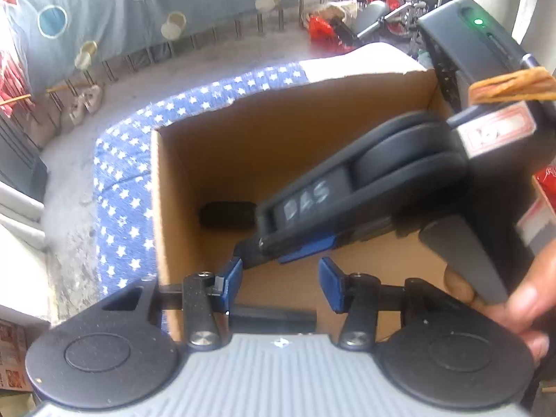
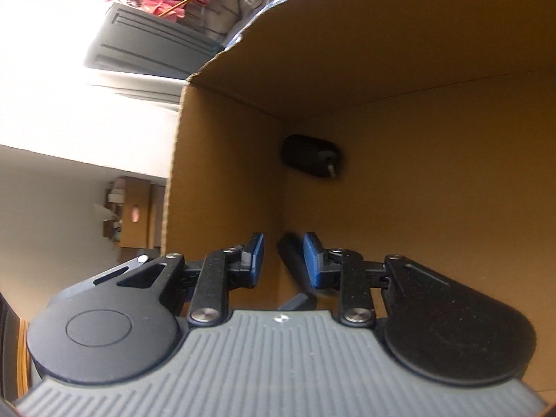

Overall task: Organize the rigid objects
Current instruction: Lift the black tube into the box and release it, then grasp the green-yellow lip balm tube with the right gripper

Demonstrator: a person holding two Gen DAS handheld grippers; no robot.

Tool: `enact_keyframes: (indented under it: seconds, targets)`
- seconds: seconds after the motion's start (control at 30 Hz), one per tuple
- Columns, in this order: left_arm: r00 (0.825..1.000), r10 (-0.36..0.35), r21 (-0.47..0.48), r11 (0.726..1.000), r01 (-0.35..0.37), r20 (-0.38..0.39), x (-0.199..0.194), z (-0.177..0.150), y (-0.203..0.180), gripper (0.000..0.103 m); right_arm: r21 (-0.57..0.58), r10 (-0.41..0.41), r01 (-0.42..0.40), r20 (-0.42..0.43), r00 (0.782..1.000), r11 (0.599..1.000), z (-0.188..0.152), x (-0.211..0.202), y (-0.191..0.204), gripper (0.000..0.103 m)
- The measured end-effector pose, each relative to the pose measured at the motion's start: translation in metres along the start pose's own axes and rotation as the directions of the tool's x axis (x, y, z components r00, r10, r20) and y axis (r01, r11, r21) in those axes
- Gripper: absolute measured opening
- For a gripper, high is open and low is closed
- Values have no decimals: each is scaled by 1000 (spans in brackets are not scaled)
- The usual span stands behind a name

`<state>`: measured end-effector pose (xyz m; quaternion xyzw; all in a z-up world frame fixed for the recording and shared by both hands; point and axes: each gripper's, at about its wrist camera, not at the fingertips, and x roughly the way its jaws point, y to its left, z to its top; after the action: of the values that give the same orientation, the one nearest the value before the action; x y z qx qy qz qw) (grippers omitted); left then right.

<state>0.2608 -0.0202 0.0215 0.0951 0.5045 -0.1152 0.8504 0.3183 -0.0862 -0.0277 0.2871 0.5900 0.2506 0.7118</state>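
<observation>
An open cardboard box (image 1: 243,132) stands on a blue star-patterned cloth (image 1: 118,191). A small black cylinder-like object (image 1: 227,215) lies on the box floor; it also shows in the right wrist view (image 2: 309,154), near the corner. My left gripper (image 1: 279,285) is open and empty just over the box's near edge. The other hand-held gripper (image 1: 365,191) reaches down into the box from the right, its blue fingers (image 1: 305,248) low inside. In the right wrist view my right gripper (image 2: 283,260) is open inside the box (image 2: 417,87), holding nothing.
A bare concrete floor (image 1: 226,55) lies beyond the cloth, with a railing and a patterned blue sheet (image 1: 104,7) at the back. Bikes and red bags (image 1: 323,27) stand at the far right. A hand (image 1: 521,299) holds the right device.
</observation>
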Motion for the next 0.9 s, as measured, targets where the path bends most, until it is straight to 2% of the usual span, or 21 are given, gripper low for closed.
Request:
enact_keyframes:
  seconds: [0.13, 0.27, 0.43, 0.6, 0.7, 0.83, 0.9]
  targets:
    - [998, -25, -4, 1000, 26, 61, -25, -6, 1, 50, -18, 46, -46, 56, 997, 999, -5, -29, 6, 33]
    - [989, -66, -1, 998, 67, 134, -57, -18, -3, 52, -69, 96, -87, 139, 986, 994, -25, -80, 12, 34]
    - [968, -142, 4, 990, 144, 205, -96, -52, -15, 53, -167, 126, -87, 241, 962, 982, -75, -161, 11, 36]
    - [940, -248, 27, 968, 249, 234, -114, -88, -42, 54, -234, 104, -24, 333, 937, 972, -138, -223, -9, 42]
    - [922, -319, 57, 948, 314, 219, -109, -108, -68, 53, -221, 55, 24, 346, 937, 975, -170, -233, -35, 42]
    - [900, -408, 87, 913, 399, 154, -84, -130, -108, 48, -176, -7, 62, 298, 954, 982, -203, -205, -76, 42]
    - [895, -426, 112, 904, 413, 133, -70, -138, -129, 44, -153, -45, 90, 273, 961, 984, -209, -188, -93, 41]
